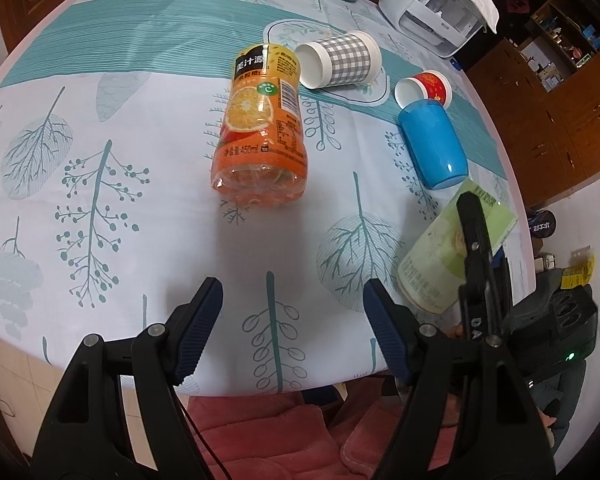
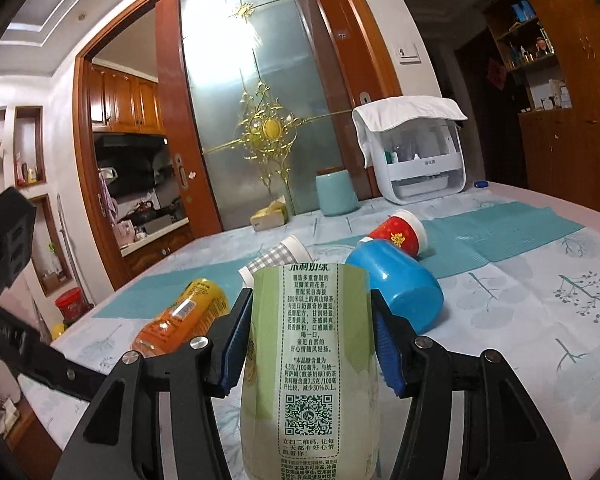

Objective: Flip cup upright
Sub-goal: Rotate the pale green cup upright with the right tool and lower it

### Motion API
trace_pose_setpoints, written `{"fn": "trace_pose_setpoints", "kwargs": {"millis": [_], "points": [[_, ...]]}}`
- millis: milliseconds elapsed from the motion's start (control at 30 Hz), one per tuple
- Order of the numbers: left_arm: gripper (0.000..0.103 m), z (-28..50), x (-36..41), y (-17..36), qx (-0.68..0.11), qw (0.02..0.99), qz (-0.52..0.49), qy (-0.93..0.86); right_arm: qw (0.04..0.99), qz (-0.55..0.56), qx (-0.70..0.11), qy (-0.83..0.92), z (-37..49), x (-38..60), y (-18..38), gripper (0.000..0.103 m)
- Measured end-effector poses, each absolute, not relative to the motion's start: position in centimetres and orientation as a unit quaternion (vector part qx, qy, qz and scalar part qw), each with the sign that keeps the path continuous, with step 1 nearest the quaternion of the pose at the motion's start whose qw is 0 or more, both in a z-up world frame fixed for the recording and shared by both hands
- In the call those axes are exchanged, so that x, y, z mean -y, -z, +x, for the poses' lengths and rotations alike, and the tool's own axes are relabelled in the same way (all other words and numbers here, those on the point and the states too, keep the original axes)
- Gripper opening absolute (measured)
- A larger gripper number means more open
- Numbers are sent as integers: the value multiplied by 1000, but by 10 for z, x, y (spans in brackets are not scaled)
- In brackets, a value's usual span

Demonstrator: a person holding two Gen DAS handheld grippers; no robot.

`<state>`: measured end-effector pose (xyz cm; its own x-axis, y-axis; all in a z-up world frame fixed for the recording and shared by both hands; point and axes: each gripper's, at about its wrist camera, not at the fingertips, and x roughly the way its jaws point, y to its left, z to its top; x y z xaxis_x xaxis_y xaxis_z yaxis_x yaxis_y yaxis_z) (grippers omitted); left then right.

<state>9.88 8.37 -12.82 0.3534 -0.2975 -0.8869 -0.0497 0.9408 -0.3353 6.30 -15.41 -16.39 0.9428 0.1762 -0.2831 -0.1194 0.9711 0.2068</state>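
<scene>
Gripping a pale green milk-tea cup (image 2: 310,360) between its blue pads (image 2: 236,344), the right gripper (image 2: 310,344) fills the lower centre of the right wrist view, jaws closed against the cup's two sides, the printed label and QR code facing the lens. Seen from the left wrist camera, that same cup (image 1: 440,256) sits at the lower right of the frame, tilted above the leaf-print tablecloth (image 1: 100,128) near the table's edge, with a black finger (image 1: 474,232) of the right gripper laid across it. The left gripper (image 1: 292,320) hangs at the bottom centre of its own view, jaws spread wide and holding nothing, over bare cloth. An orange juice bottle (image 1: 260,128) lies on its side at centre frame. Beyond it, toward the upper right, a grey gingham paper cup (image 1: 342,60) and a red paper cup (image 1: 428,88) lie tipped over, and a blue plastic cup (image 1: 434,140) lies on its side, touching the red one. A white countertop appliance (image 1: 432,8) stands at the far upper right.
</scene>
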Motion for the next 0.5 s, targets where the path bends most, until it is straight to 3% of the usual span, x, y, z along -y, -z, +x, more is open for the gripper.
{"fn": "trace_pose_setpoints", "kwargs": {"millis": [500], "points": [[70, 91, -75, 123, -557, 814, -145, 82, 982, 96, -141, -83, 44, 155, 152, 57]]}}
